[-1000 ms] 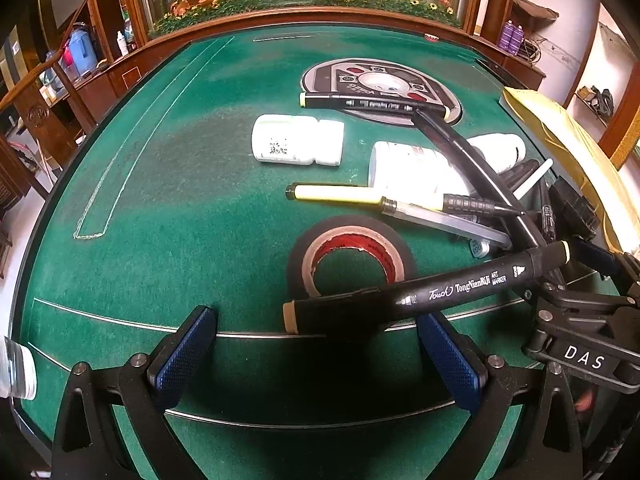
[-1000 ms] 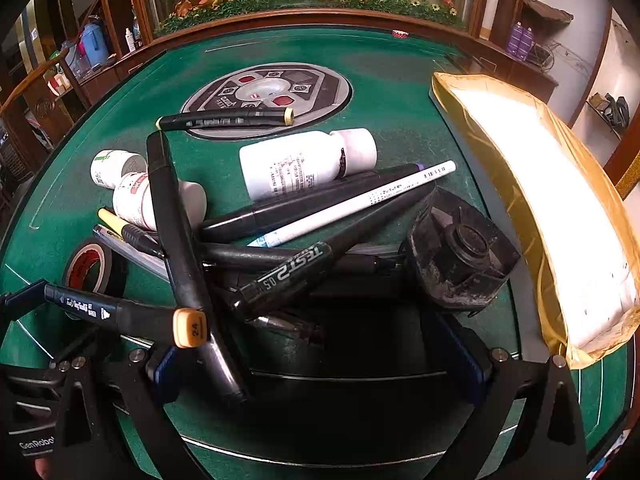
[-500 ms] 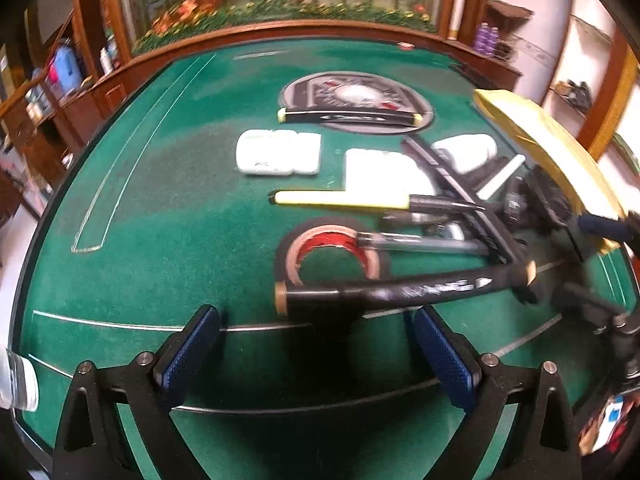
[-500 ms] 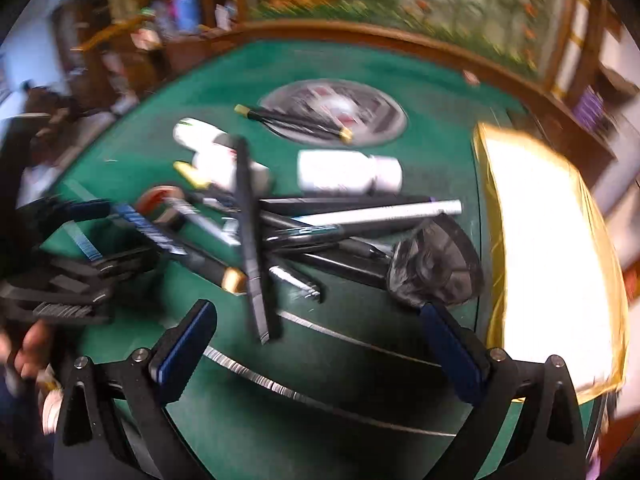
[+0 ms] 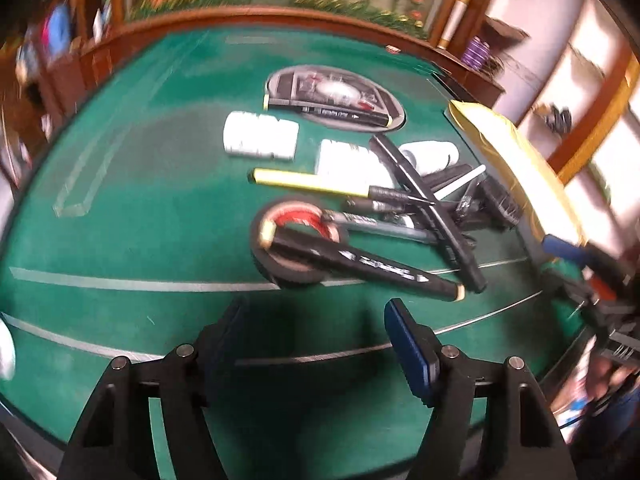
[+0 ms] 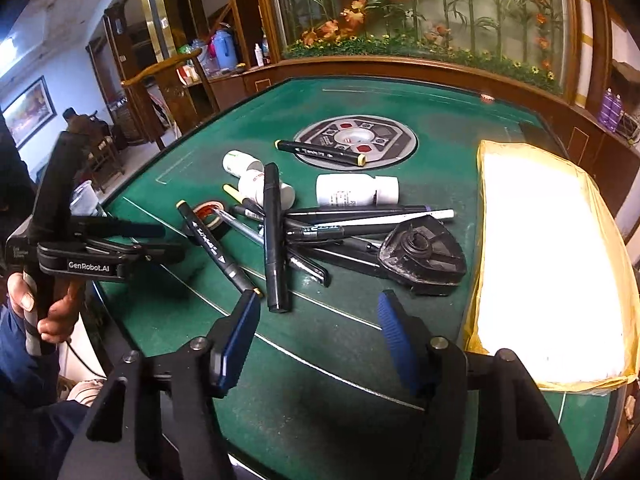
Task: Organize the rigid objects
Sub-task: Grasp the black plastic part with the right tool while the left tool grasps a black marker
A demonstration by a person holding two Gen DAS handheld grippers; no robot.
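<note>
A heap of black markers and pens lies on the green felt table. One black marker rests loose across a roll of black tape with a red core. White bottles lie behind. My left gripper is open and empty, just short of that marker. My right gripper is open and empty, pulled back in front of the heap. The left gripper also shows in the right wrist view.
A gold padded envelope lies along the right side. A black triangular plastic part sits beside the pens. A round panel with a marker on it sits mid-table. A wooden rim and planter stand behind.
The marker was held by my left gripper and now lies loose on the tape roll. Both grippers have pulled back from the heap; the right one rose and swung left.
</note>
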